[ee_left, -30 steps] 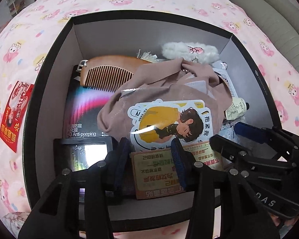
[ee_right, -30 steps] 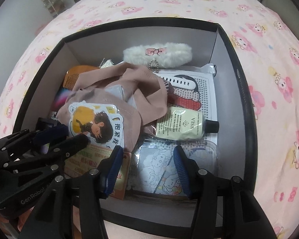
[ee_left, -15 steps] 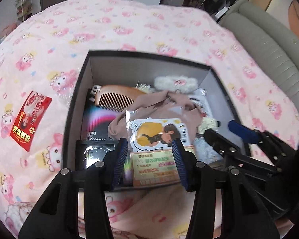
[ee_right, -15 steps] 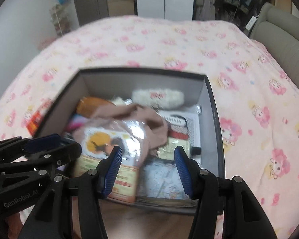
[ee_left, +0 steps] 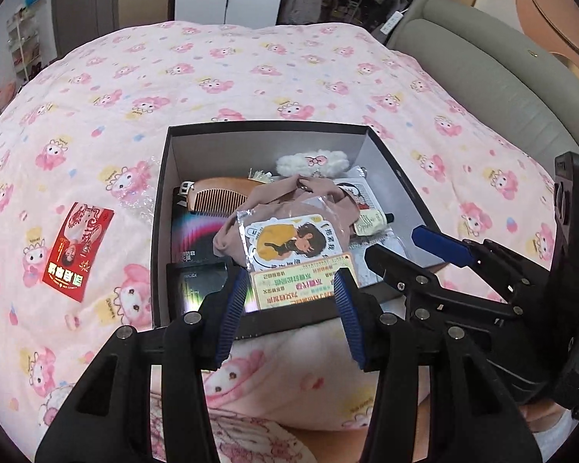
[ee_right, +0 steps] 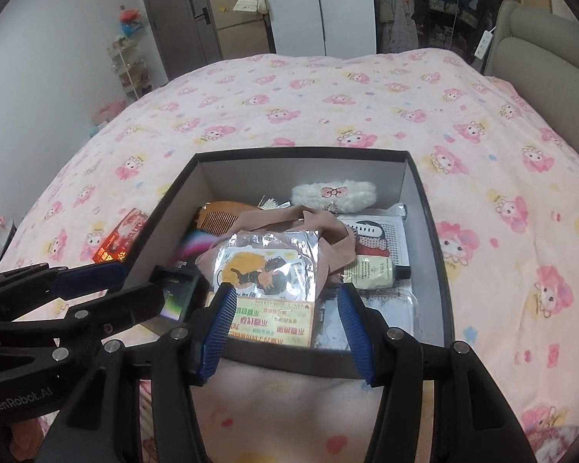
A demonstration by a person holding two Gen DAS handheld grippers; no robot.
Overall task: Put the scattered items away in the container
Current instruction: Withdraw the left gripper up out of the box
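Observation:
A black box (ee_left: 266,128) with white inner walls sits on the pink bed. It holds a wooden comb (ee_left: 216,196), a white fluffy clip (ee_left: 312,162), a pink cloth (ee_left: 289,193), a cartoon sticker packet (ee_left: 293,241), a green and orange card (ee_left: 303,285) and a lotion tube (ee_left: 372,218). A red packet (ee_left: 77,250) lies on the quilt left of the box. My left gripper (ee_left: 292,274) hangs open and empty above the box's near edge. Beside it my right gripper (ee_right: 285,289) is also open and empty over the box (ee_right: 301,153). The box wall partly hides the red packet (ee_right: 123,239).
The pink patterned quilt (ee_left: 251,69) spreads wide around the box. A crumpled clear wrapper (ee_left: 143,196) lies against the box's left wall. A grey padded headboard (ee_left: 501,77) runs along the right. A door and wardrobes (ee_right: 289,4) stand beyond the bed.
Both grippers have risen and drawn back from inside the box, so the whole box and the bed now show. Nothing was picked up; the items lie as before.

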